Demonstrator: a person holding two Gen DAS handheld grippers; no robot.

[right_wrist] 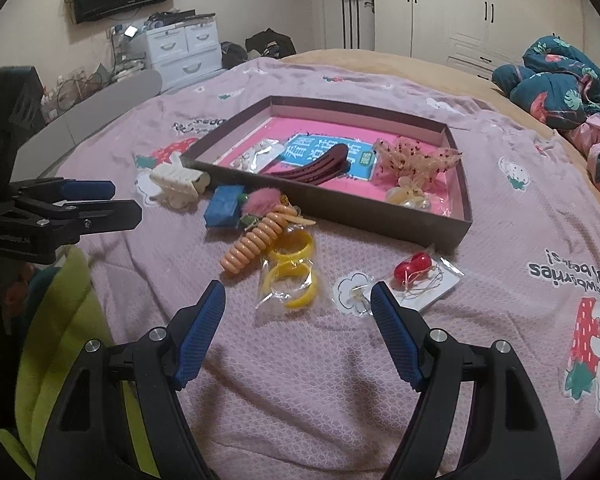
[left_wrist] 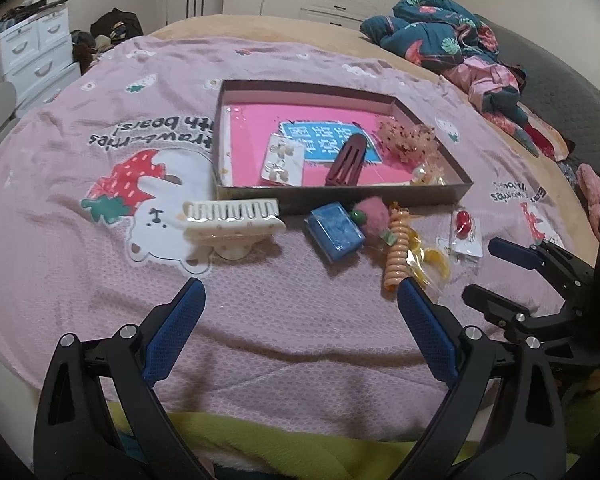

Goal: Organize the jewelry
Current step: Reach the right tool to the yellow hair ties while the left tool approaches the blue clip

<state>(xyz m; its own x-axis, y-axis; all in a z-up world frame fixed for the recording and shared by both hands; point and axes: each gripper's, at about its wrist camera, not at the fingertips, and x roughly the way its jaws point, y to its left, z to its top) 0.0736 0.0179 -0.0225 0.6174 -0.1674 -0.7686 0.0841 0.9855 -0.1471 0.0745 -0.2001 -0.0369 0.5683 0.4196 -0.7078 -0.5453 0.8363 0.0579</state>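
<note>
Both hand-held grippers, left (left_wrist: 300,296) & right (right_wrist: 298,296), gape wide w/ nothing held. Right hovers over yellow rings (right_wrist: 292,276) on bed (right_wrist: 280,360), near box (right_wrist: 380,216).

Lighting: soft, even indoor light from overhead, moderately bright, with a slightly cool, muted cast. Shadows: faint and short; a diffuse one lay beneath the cream plastic claw clip (left_wrist: 231,220) ahead of the left gripper (left_wrist: 300,292), and dim smudges sat on the pink quilted bedspread (right_wrist: 284,392) under the right gripper (right_wrist: 298,294). Glare: small specular glints showed on the glossy pink lining of the shallow brown cardboard box (left_wrist: 436,126) and on the clear plastic packet of yellow rings (right_wrist: 290,284) between the right fingers. Distortion: strong fisheye bowing, with black vignette corners. Focus: centre fairly sharp; far walls and edges were softer and grainy.
</note>
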